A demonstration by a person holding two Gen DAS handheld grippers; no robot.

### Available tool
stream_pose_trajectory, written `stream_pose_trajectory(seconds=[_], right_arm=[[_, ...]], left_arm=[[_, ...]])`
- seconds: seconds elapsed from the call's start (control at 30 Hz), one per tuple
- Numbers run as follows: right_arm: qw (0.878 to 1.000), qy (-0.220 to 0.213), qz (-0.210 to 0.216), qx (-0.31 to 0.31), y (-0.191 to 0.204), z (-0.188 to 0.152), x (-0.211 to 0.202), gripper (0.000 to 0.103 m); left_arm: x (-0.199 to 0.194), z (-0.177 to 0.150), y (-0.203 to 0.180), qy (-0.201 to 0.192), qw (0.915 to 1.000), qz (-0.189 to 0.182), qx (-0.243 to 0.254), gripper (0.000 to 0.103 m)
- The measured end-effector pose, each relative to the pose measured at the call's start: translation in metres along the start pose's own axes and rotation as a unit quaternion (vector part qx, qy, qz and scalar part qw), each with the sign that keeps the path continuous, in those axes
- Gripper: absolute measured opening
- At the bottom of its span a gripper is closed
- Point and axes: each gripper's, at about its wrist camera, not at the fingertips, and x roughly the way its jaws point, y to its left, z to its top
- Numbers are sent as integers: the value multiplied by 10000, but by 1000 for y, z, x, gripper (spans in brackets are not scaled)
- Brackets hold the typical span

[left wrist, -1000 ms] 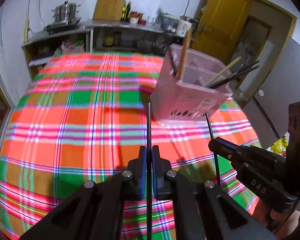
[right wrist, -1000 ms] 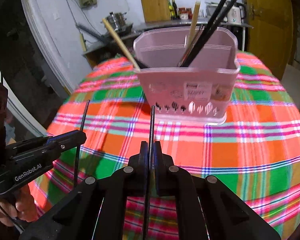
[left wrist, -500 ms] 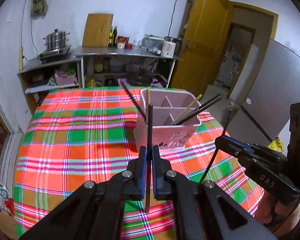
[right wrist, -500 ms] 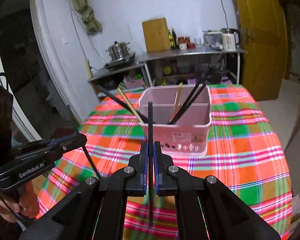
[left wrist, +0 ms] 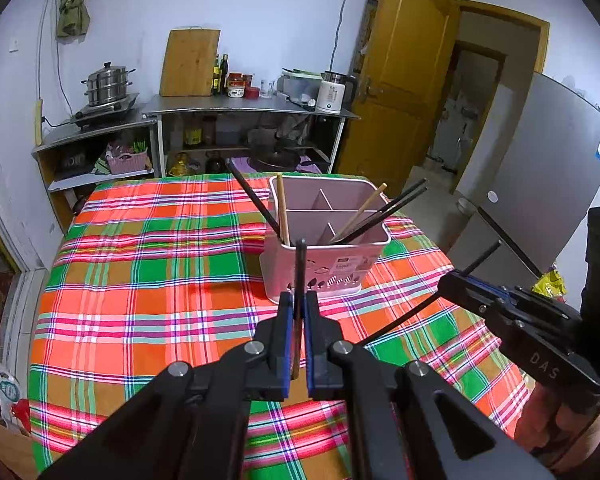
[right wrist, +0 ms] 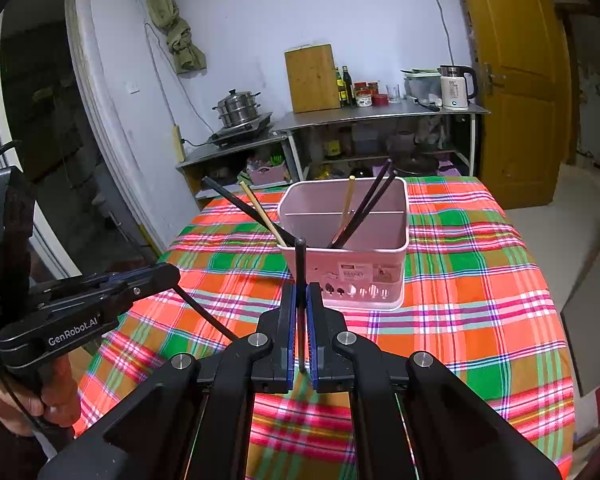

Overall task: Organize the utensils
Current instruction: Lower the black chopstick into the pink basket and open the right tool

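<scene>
A pink divided utensil holder (left wrist: 324, 268) (right wrist: 364, 268) stands on the plaid tablecloth with several black and wooden chopsticks leaning in it. My left gripper (left wrist: 296, 300) is shut on a black chopstick (left wrist: 299, 276) held upright, well above the table and short of the holder. It also shows in the right wrist view (right wrist: 156, 280). My right gripper (right wrist: 300, 292) is shut on another black chopstick (right wrist: 300, 268), also above and short of the holder. It shows in the left wrist view (left wrist: 452, 284) at the right.
The table (left wrist: 140, 280) carries a red, green and orange plaid cloth. Behind it are metal shelves (left wrist: 244, 108) with a steamer pot, cutting board, bottles and kettle. A yellow door (left wrist: 400, 92) and a grey fridge (left wrist: 540, 200) are at the right.
Both grippers have lifted up and back from the table with their chopsticks. The holder now looks smaller and farther, seen from above.
</scene>
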Motion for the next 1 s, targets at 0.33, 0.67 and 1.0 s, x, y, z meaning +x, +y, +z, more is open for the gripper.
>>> stream_pose_trajectory(seconds=[0.33,0.67,1.0], right_arm=[[9998,-150,-10,-121,1,8,-8,5],[9987,-457,-148,-187,-2,34,-14,5],[9953,-942,-194,-67,-8,76,-24,5]], left_arm=[[-9,7,-5,32,9999,-86,91,5],[-7,38,-16,-60,9995,-140,262,5],[-21,91,-24,-581,9976,-252,288,5]])
